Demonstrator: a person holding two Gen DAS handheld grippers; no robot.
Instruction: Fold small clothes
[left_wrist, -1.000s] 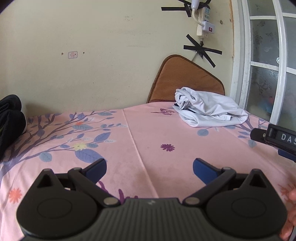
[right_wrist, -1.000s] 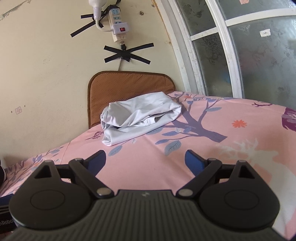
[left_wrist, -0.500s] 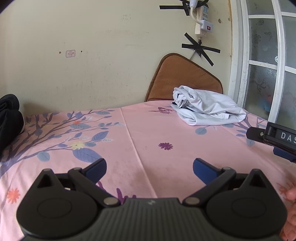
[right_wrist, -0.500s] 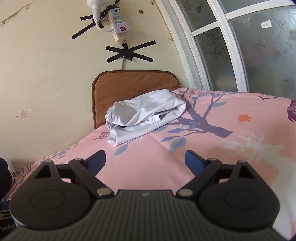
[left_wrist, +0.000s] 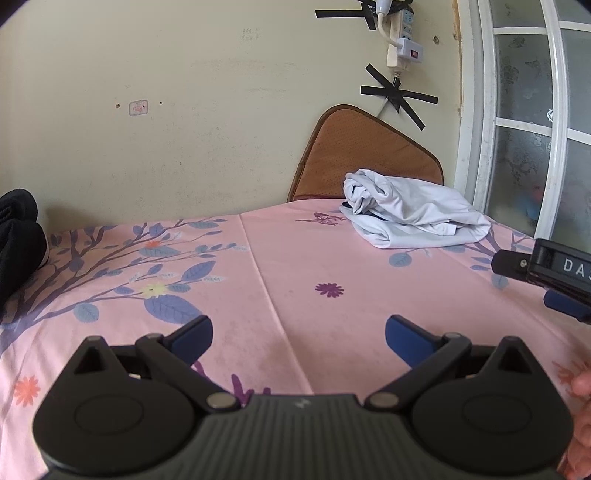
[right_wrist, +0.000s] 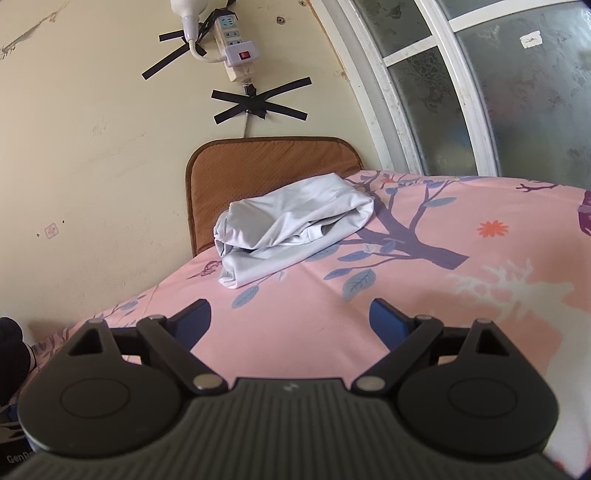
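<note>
From the left wrist camera, the left gripper (left_wrist: 299, 332) hovers over the pink floral sheet (left_wrist: 295, 266) with its blue-tipped fingers spread apart and nothing between them; the white garment (left_wrist: 413, 214) lies bunched ahead and to the right, at the far edge of the sheet just in front of a brown cushion (left_wrist: 369, 155) leaning on the wall; its long axis runs roughly left to right across this view, the crumpled open end to the left; the right gripper (left_wrist: 554, 277) juts in from the right edge, and judging from that it sits nearer the garment than the left one does; a dark bundle (left_wrist: 18, 236) rests at the far left edge.

From the right wrist camera, the right gripper (right_wrist: 290, 317) also has its fingers wide apart and empty; the white garment (right_wrist: 291, 225) lies nearly straight ahead, slightly left, its length running diagonally from near-left to far-right; so the coming reach is forward for the right side and forward-and-rightward for the left.

The sheet looks smooth with one crease down the middle; the wall (right_wrist: 92, 129) is cream, with a power strip (right_wrist: 232, 48) taped to it; a frosted window (right_wrist: 498, 81) stands to the right.
</note>
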